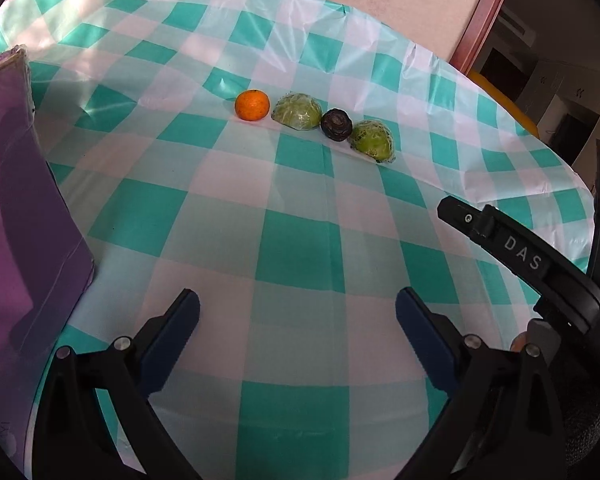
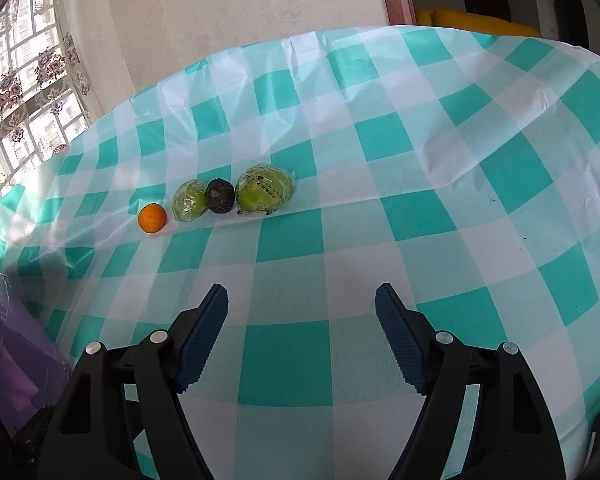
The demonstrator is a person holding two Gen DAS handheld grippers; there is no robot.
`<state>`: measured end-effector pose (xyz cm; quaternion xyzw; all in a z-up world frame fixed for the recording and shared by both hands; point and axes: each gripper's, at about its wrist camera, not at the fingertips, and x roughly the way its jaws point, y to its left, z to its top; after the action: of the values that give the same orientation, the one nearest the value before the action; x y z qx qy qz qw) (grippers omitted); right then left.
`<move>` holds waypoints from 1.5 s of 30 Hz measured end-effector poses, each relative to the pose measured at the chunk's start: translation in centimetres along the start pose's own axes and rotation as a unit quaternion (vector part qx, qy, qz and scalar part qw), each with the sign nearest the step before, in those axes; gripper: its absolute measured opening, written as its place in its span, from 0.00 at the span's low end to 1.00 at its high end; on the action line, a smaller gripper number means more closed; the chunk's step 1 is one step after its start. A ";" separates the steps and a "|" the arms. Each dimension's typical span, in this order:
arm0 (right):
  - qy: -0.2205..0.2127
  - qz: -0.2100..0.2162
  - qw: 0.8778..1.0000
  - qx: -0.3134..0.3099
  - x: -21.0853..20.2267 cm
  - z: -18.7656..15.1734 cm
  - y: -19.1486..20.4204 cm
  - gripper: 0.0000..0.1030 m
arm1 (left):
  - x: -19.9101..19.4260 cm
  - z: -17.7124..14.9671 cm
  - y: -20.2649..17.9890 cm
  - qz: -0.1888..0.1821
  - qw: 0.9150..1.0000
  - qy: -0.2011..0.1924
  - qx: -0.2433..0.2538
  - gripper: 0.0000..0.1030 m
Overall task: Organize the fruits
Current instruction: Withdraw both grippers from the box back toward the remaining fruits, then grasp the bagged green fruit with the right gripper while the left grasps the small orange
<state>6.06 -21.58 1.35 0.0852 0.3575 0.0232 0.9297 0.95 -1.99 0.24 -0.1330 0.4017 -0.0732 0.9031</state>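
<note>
Several fruits lie in a row on the checked tablecloth: an orange (image 1: 252,105), a wrapped green fruit (image 1: 298,111), a dark fruit (image 1: 336,124) and a second wrapped green fruit (image 1: 372,140). The right wrist view shows the same row: orange (image 2: 152,218), green fruit (image 2: 189,200), dark fruit (image 2: 219,196), larger green fruit (image 2: 264,189). My left gripper (image 1: 298,312) is open and empty, well short of the row. My right gripper (image 2: 302,308) is open and empty, also short of the row. The right gripper's body (image 1: 532,264) shows in the left wrist view.
A purple bag or box (image 1: 16,208) stands at the left of the table, also in the right wrist view (image 2: 12,344). The tablecloth (image 1: 300,248) falls away at the right edge. A wall and a window are behind the table.
</note>
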 end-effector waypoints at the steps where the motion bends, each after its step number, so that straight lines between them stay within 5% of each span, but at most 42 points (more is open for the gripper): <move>1: 0.004 -0.001 1.000 -0.012 0.8 0.5 0.2 0.73 | -0.1 0.0 0.2 0.000 1.000 -0.003 -0.004 0.95; 19: 0.079 -0.026 0.994 -0.075 12.6 8.0 4.9 0.72 | -0.3 0.0 -0.2 0.000 1.000 0.000 0.003 0.95; 24: 0.083 -0.007 0.994 -0.069 12.9 8.2 4.5 0.60 | -0.2 0.0 -0.4 0.009 1.000 0.002 0.007 0.96; 33: 0.037 0.083 0.989 0.120 9.6 6.9 -3.3 0.57 | 1.1 1.0 -0.8 0.038 0.999 0.016 0.013 0.96; 37: 0.015 0.115 0.980 0.160 8.2 6.2 -5.4 0.57 | 3.2 3.9 -1.7 0.074 0.997 -0.006 0.016 0.82; 40: 0.014 0.121 0.980 0.159 8.1 6.1 -5.4 0.57 | 5.2 7.3 -1.1 0.122 0.992 -0.037 -0.011 0.81; 45: 0.007 0.121 0.982 0.142 7.8 5.9 -5.0 0.57 | 9.8 12.0 1.6 0.148 0.987 -0.010 -0.063 0.57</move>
<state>15.73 -26.49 -0.35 0.2591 0.3512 0.0848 0.8957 16.47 -0.63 0.59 -0.1290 0.4115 0.0884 0.8979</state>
